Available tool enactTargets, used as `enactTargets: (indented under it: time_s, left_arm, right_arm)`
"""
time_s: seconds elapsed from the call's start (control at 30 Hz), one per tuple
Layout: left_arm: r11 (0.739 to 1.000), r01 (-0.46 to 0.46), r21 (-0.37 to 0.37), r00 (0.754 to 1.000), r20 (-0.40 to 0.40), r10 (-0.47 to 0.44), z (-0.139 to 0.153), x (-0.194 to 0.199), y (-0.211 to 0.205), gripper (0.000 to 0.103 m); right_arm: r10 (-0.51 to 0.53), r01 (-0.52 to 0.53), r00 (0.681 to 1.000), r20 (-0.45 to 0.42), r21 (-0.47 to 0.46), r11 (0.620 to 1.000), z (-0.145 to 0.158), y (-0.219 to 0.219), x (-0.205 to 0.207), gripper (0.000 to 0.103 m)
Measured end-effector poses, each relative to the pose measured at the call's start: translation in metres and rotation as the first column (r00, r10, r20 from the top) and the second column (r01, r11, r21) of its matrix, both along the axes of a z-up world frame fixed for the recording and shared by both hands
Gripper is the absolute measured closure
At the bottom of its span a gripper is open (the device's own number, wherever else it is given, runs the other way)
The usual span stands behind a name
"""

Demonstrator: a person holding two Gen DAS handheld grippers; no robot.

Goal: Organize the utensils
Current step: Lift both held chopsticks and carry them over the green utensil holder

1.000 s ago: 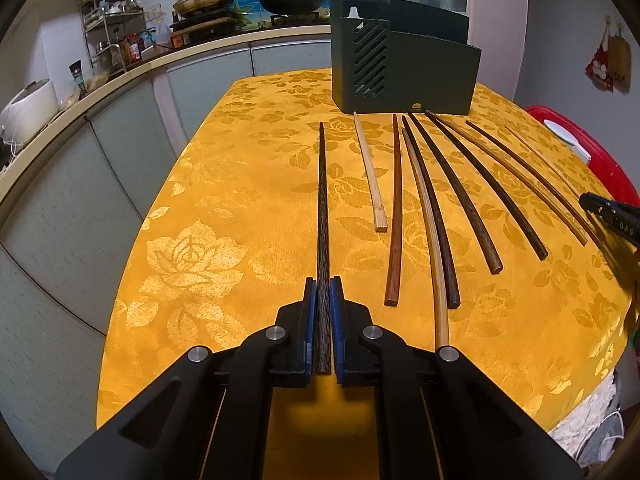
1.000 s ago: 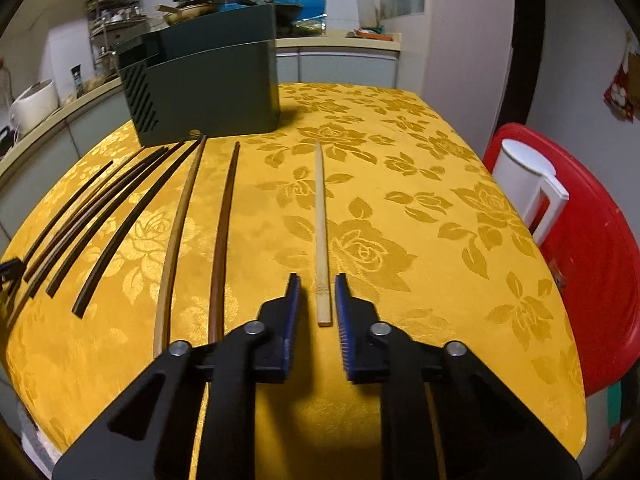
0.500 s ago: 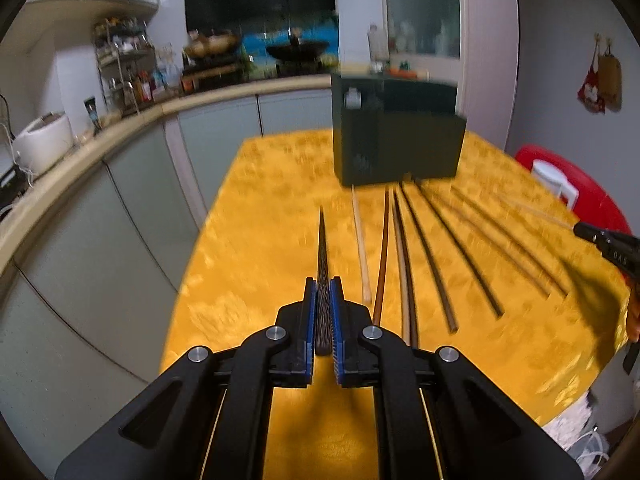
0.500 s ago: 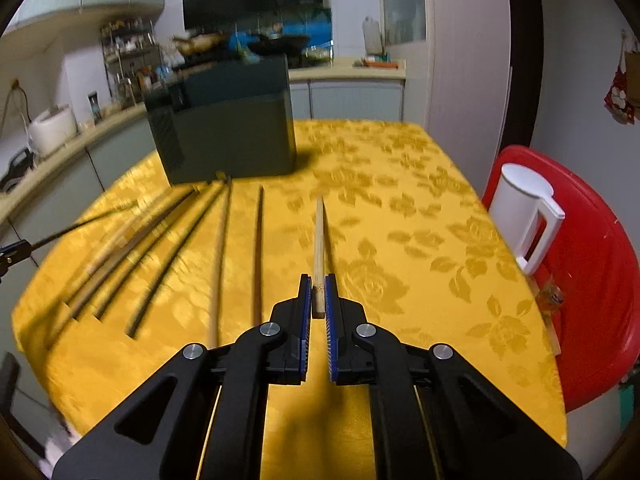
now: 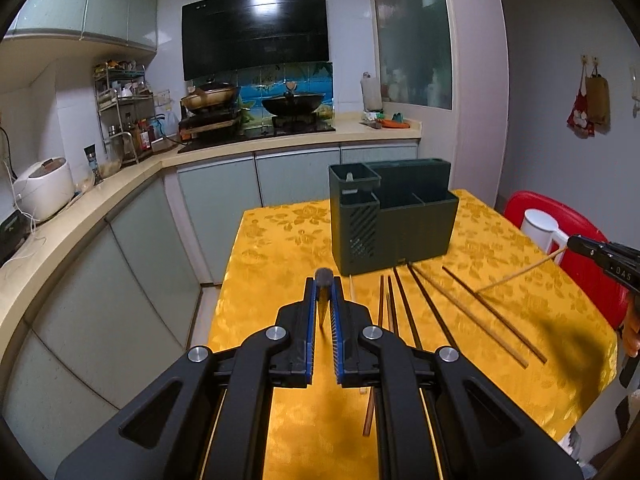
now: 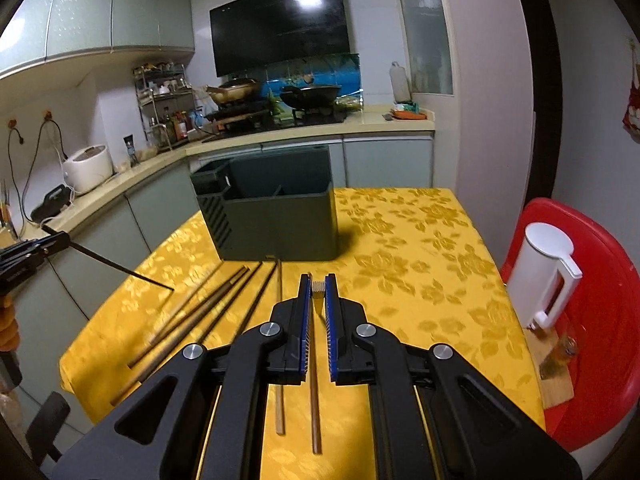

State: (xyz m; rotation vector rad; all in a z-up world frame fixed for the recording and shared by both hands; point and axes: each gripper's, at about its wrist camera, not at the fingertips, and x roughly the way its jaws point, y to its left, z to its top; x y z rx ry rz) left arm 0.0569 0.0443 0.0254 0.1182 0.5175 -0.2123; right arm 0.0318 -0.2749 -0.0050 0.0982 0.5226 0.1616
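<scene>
2 grippers aloft, left gripper [image 5: 323, 286] clamped on dark chopstick [image 6: 120, 268], right gripper [image 6: 318, 286] on pale chopstick [image 5: 520, 271].

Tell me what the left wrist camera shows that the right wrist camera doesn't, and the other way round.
Only the left wrist view shows the right gripper from outside, holding a pale chopstick.

Only the right wrist view shows the left gripper from outside, holding a dark chopstick.

Both show the dark green utensil holder on the yellow tablecloth, loose chopsticks in front of it, the white jug on the red chair, and the kitchen counter behind.
</scene>
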Motion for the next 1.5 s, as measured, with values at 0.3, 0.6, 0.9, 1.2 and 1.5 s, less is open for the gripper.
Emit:
enactTargets:
  time_s: [0.3,0.6,0.9,1.2,1.5]
  left_arm:
    - [0.999,0.015,-0.035,1.0,-0.003,-0.015,0.026,0.028,0.007,0.097]
    - [0.996,0.088,-0.004,0.996,0.02,-0.087,0.061,0.039,-0.011,0.097]
    - [0.979,0.201,-0.042,0.979,0.044,-0.199,0.108,0.064,-0.047,0.097]
    - [0.973,0.229,-0.039,0.969,0.103,-0.224,0.147,0.109,-0.094,0.097]
    - [0.978,0.203,-0.037,0.978,0.057,-0.201,0.127,0.167,-0.12,0.096]
  right_arm:
    - [0.013,-0.013,1.0,-0.002,0.006,1.0,0.025,0.002,0.035,0.095]
    - [0.027,-0.027,1.0,0.004,0.053,0.998,0.06,-0.007,0.067,0.096]
    - [0.04,-0.041,0.999,0.037,0.042,0.998,0.1,-0.005,0.095,0.095]
    - [0.035,-0.036,0.998,0.061,0.018,0.999,0.129,0.0,0.136,0.095]
    - [0.022,-0.022,1.0,0.014,0.007,1.0,0.123,0.001,0.175,0.095]
